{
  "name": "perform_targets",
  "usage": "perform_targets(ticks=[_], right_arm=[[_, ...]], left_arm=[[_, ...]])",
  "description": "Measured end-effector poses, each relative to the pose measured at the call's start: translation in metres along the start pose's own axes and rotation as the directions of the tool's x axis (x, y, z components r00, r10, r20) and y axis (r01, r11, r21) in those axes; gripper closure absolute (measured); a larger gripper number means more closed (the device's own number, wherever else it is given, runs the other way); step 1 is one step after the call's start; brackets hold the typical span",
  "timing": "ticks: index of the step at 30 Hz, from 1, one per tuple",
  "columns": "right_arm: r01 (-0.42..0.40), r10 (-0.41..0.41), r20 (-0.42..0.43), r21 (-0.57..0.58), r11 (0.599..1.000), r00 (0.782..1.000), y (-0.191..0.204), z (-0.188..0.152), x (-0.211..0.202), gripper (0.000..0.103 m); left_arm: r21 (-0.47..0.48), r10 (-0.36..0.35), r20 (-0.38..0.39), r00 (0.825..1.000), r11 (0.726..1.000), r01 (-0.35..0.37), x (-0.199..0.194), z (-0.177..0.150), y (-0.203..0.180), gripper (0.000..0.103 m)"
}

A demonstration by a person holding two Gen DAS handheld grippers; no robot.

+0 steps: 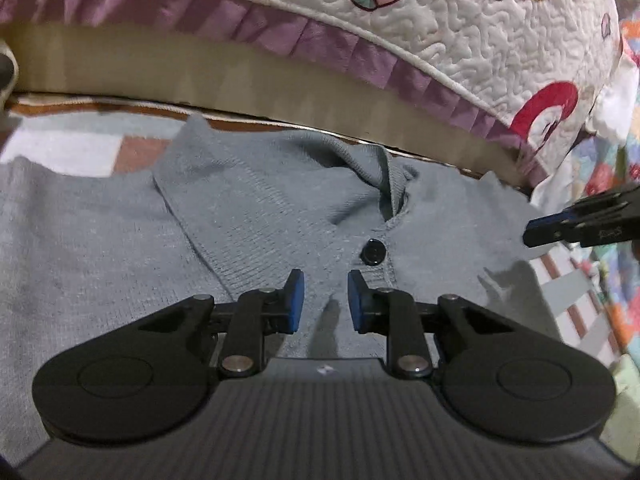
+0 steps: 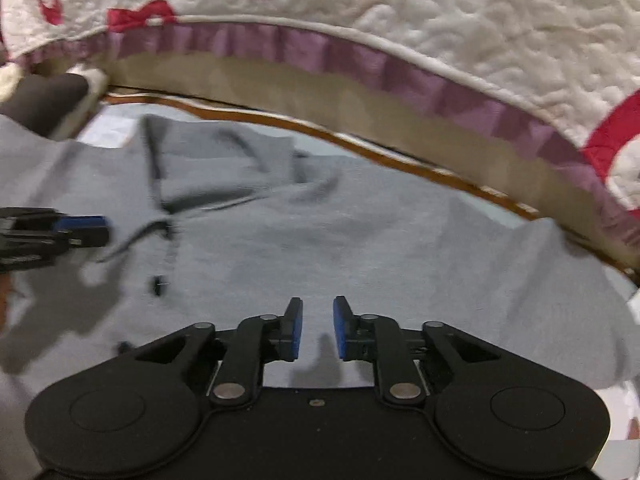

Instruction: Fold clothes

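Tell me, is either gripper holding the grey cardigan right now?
No. Left gripper and right gripper both hover open above the cardigan, nothing between the pads.

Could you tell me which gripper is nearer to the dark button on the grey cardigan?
Left. The left gripper hovers just short of the button; the right gripper is off to the side, over plain knit.

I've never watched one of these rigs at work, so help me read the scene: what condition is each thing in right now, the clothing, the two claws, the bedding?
Grey cardigan: spread flat, collar rumpled, not yet folded.
Top button: fastened.
Left gripper: jaws slightly apart, nothing between them, above the cardigan.
Right gripper: jaws slightly apart, nothing held.
Quilted bedspread: hanging over the bed's edge, purple frill showing.
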State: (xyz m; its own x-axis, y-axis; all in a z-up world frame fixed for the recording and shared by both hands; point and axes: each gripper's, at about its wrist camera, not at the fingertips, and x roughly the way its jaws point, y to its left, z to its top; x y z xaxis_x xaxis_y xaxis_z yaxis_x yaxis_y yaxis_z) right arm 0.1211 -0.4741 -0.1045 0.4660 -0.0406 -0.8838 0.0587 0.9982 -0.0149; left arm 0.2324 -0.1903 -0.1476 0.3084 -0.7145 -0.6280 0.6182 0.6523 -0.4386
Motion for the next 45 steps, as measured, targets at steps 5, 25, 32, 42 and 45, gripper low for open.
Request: perform_targets(ticks=[5, 25, 32, 42, 45], right_arm=[[-0.022, 0.019, 0.047, 0.065, 0.998, 0.999, -0.013, 0.027, 0.019, 0.069], [-0.464, 0.414, 0.220, 0.535, 0.706, 0.883, -0.111, 0.128, -0.078, 0.048], [-0.215, 0.285, -0.037, 0.566, 0.796, 0.958, -0.096, 0.187, -0.095, 0.046], [-0.219, 0.254, -0.050, 0.364, 0.905, 0.966, -0.001, 0.293, -0.182, 0.047], [-0.204, 0.198, 0.047, 0.194, 0.960, 0.979, 0.031, 0.277, -0.168, 0.041]], left_arm=[[-0.041, -0.028, 0.005, 1.000, 0.999, 0.029, 0.000, 0.004, 0.010, 0.080], [0.018, -0.010, 0.036, 0.999, 1.000, 0.010, -0.010, 0.003, -0.006, 0.075], [0.005, -0.002, 0.023, 1.000, 1.000, 0.002, -0.011, 0.003, -0.006, 0.074], [0.000, 0.022, 0.021, 1.000, 1.000, -0.022, -0.017, 0.015, -0.001, 0.072], [0.042, 0.103, 0.051, 0.993, 0.994, -0.105, -0.019, 0.017, -0.005, 0.071]])
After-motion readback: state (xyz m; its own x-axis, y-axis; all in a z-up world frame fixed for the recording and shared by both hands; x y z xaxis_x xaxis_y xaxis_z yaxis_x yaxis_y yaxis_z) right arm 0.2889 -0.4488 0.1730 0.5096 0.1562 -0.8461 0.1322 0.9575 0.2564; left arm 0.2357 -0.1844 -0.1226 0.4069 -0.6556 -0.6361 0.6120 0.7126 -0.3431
